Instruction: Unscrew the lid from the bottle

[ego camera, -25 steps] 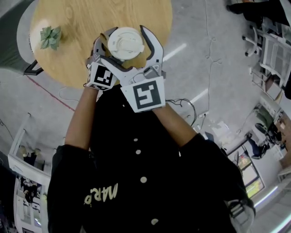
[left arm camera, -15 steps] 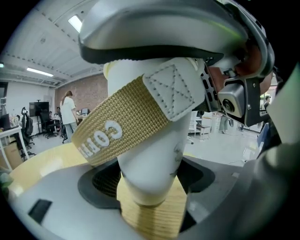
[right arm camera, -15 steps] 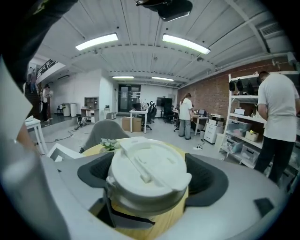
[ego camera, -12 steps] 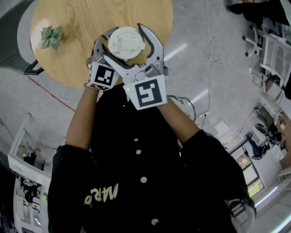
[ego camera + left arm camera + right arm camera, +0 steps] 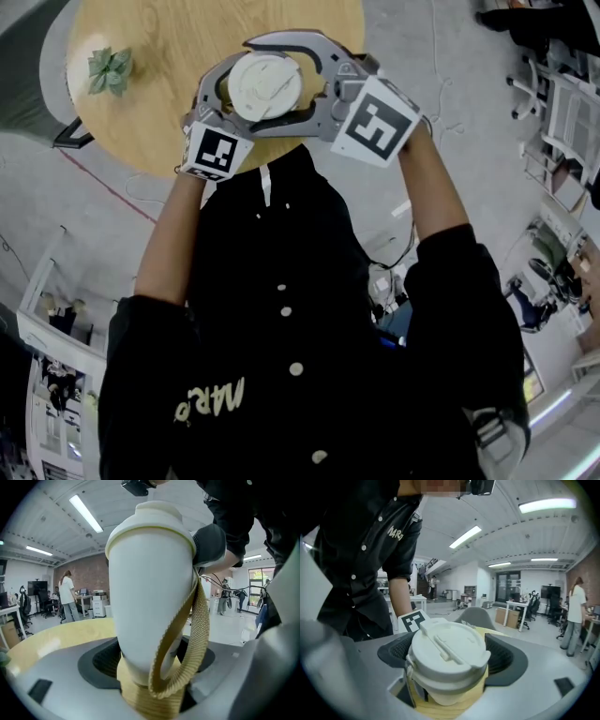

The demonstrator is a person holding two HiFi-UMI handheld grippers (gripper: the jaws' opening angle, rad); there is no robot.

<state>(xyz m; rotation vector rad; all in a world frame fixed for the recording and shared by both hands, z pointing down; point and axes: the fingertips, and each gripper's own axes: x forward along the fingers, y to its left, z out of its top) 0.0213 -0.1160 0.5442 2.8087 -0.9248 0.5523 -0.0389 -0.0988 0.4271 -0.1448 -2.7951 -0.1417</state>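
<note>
A white bottle [image 5: 150, 588] with a tan strap [image 5: 194, 634] is held up over the round wooden table [image 5: 159, 56]. My left gripper [image 5: 152, 660] is shut on its body, with the marker cube [image 5: 214, 150] toward the person. The white lid [image 5: 265, 86] has a raised ridge across its top. My right gripper [image 5: 450, 660] is shut on the lid [image 5: 447, 651], its black pads [image 5: 506, 660] against the rim on both sides. In the head view the right gripper [image 5: 251, 82] reaches in from the right, its cube [image 5: 375, 120] at the upper right.
A small green plant [image 5: 105, 70] stands on the table's left part. A dark chair [image 5: 28, 94] is beside the table at the left. Cables lie on the grey floor [image 5: 441, 169]. Desks, chairs and standing people [image 5: 68, 595] fill the room behind.
My right gripper has swung around the lid, its cube going from below the bottle to the upper right. Its jaws have drawn in onto the lid. The left gripper has stayed put.
</note>
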